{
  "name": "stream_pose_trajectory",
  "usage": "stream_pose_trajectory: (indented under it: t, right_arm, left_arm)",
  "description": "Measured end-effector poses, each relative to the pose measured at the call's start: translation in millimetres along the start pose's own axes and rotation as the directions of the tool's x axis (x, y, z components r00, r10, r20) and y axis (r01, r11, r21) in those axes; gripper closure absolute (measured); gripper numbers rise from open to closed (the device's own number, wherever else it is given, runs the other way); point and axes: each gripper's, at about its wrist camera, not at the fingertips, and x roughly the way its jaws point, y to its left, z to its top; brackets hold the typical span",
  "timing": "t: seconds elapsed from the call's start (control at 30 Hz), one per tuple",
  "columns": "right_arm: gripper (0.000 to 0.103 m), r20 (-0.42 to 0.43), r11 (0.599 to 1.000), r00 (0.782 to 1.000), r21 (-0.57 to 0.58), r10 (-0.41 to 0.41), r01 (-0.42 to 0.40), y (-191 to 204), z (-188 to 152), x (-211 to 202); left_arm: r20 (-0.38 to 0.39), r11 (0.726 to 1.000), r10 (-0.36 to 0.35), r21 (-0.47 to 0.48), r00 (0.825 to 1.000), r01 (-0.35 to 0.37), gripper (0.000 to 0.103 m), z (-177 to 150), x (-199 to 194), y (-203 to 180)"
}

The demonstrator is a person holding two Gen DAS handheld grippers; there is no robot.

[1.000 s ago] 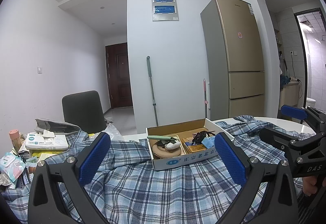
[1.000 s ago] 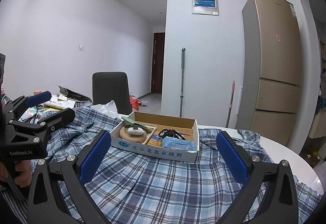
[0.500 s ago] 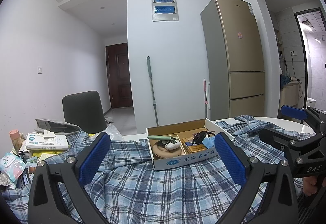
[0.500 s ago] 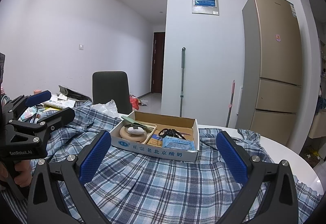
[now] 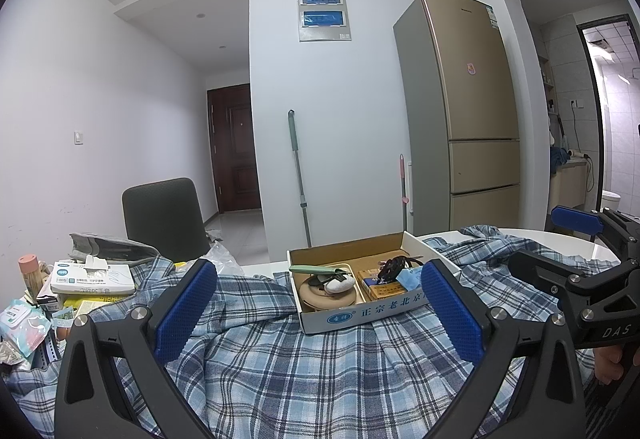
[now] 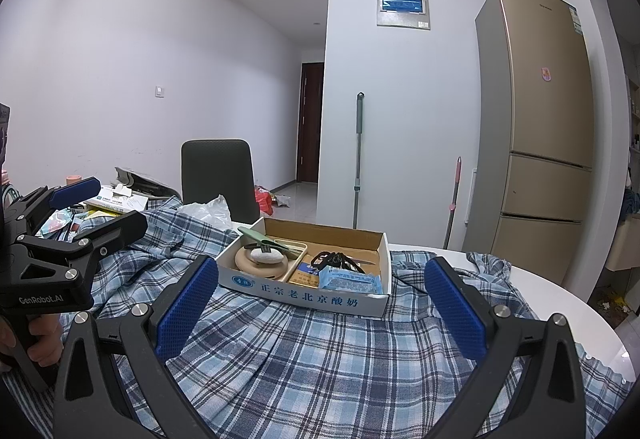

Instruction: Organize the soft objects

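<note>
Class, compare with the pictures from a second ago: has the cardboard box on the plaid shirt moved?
No. The cardboard box sits in the same spot against the fridge and mop handle behind it.

Cardboard box [image 6: 320,297] with Chinese print, holding small clutter, on a white round counter [image 6: 568,315] | dark chair [image 6: 218,175] behind it | gold fridge [image 6: 540,127] at right | green-handled mop [image 6: 358,159] and pink-handled one [image 6: 454,195] leaning on the white wall | tissue box [image 5: 92,277] and packets at left | dark door [image 5: 234,147] down the hall
</note>
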Motion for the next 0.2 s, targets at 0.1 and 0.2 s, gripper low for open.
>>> stream_pose_trajectory:
  t: [0.1, 0.2]
  right_arm:
    - [0.000, 0.000, 1.000, 1.000, -0.001, 0.001, -0.001, -0.3, -0.3, 0.3]
    - [0.000, -0.001, 1.000, 1.000, -0.002, 0.001, -0.001, -0.5, -0.8, 0.6]
  left_arm:
    - [0.001, 1.000, 0.000, -0.001, 1.000, 0.000, 0.000, 0.1, -0.1, 0.5]
    - [0.000, 1.000, 0.000, 0.001, 1.000, 0.000, 0.000, 0.1, 0.2, 0.3]
